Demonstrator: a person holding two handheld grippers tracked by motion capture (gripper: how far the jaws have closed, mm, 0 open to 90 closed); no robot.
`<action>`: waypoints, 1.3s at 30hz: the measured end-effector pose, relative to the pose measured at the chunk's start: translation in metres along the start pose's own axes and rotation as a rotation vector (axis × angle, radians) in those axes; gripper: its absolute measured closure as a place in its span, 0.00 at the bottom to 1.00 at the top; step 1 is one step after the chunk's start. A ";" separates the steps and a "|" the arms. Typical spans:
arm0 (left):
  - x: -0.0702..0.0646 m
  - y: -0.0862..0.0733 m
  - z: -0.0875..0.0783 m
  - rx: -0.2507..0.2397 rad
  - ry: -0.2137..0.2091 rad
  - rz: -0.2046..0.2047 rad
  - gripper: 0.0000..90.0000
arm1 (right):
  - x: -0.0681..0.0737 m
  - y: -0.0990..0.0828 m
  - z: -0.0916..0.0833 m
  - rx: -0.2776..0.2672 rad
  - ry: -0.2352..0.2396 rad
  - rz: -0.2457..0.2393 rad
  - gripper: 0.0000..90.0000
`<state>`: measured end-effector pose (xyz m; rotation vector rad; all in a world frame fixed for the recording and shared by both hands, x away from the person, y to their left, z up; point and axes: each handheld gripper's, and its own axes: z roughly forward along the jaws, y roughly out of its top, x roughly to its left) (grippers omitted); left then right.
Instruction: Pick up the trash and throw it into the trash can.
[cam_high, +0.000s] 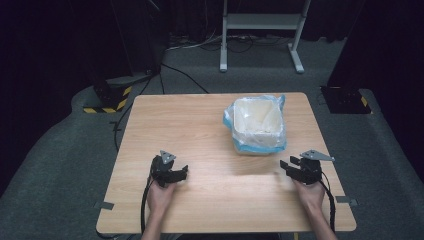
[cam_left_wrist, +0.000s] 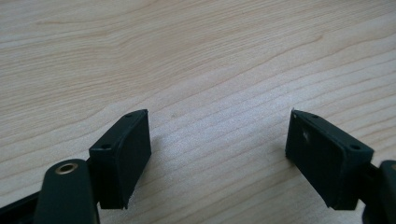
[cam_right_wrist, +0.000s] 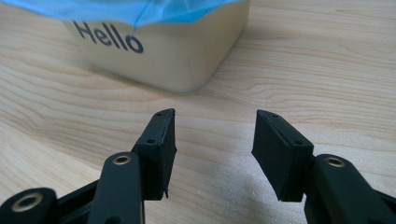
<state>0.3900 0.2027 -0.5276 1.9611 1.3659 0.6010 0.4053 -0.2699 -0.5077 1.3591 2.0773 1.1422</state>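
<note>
From above, the lined bin is seen toward the table's far right, nearer the right gripper than the left gripper. Beyond the right gripper's empty, parted jaws, it lies ahead-left. Wide, empty jaws mark the left gripper.

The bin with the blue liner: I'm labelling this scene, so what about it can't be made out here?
- Bin, right gripper view: its upper part is cut off by the top edge, so any print beyond "Hello" is unreadable.
- High view: its bottom is too small and pale to tell whether anything lies inside.
- High view: blue liner hides the rim.
</note>
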 end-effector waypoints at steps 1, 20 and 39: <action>0.000 0.000 0.000 0.000 0.000 0.000 0.24 | 0.001 0.000 0.001 0.009 -0.007 -0.005 0.54; 0.000 0.000 0.000 0.000 0.000 0.000 0.24 | 0.001 -0.006 0.017 0.065 -0.063 -0.031 0.53; 0.000 0.000 0.000 0.000 0.001 0.000 0.24 | 0.005 -0.003 0.023 0.089 -0.111 -0.054 0.44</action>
